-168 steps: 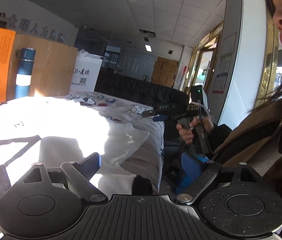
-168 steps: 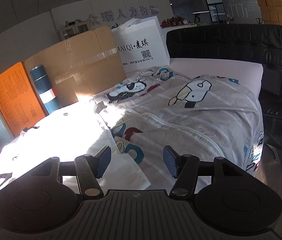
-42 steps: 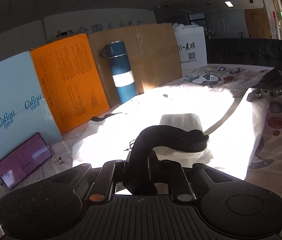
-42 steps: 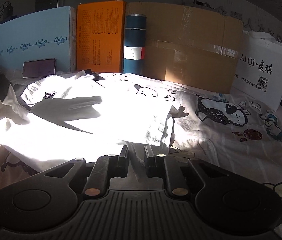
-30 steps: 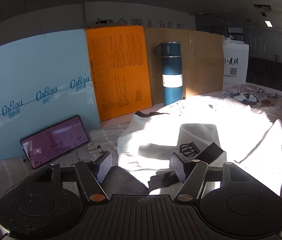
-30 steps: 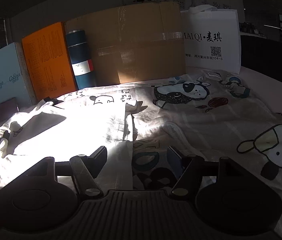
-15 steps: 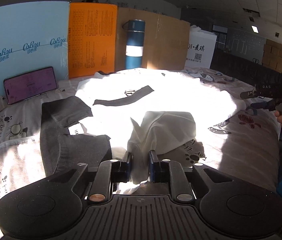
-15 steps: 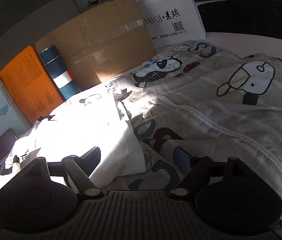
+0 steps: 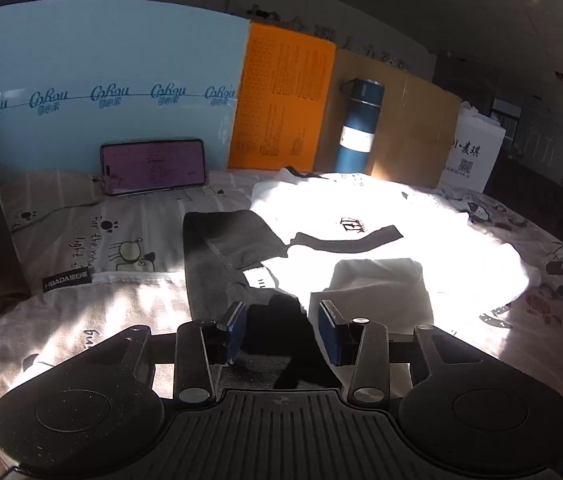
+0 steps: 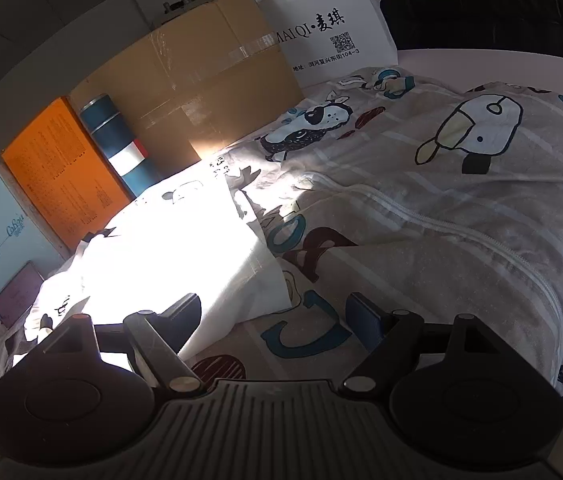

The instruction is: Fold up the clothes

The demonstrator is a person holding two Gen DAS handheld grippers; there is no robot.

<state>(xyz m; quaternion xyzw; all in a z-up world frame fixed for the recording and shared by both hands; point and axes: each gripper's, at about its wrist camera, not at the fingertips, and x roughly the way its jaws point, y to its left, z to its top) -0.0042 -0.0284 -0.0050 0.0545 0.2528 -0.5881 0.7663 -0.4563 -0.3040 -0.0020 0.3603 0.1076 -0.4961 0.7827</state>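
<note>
- The cartoon bedsheet (image 10: pixel 441 216) is taking up pretty much everything you're working over: soft beige cotton with pale stripes, paw prints, dogs and chunky letters, wrinkling a bit along a white zipper seam.
- The white t-shirt (image 9: pixel 433 232) is lying flat on that sheet, in the middle of the left wrist view, and the sun is blowing it out so hard you can barely see texture. It's got a small black logo on the chest, and one white sleeve is lying folded in over the body near your left fingers. In the right wrist view its straight edge is running along the sheet just left of your right gripper.
- A dark grey garment (image 9: pixel 221 256) is sitting just left of the shirt, matte knit, one part overlapping the shirt's edge, and a dark strip is lying across the white.
- Behind it all, stiff flat boards are leaning upright: a pale blue panel (image 9: pixel 81 92), an orange sheet (image 9: pixel 281 96), brown cardboard (image 10: pixel 209 76) with clear tape, and a white paper bag (image 10: pixel 329 28).
- Your left gripper (image 9: pixel 281 328) is hovering with its blue pads apart, nothing pinched, dark fabric lying below the gap.
- Your right gripper (image 10: pixel 277 316) is spread wide, holding nothing, over the printed sheet.
- A smooth blue cylindrical flask (image 9: pixel 359 124) is standing upright.
- A phone (image 9: pixel 153 166) is propped against the blue panel, glossy screen glowing purple.
</note>
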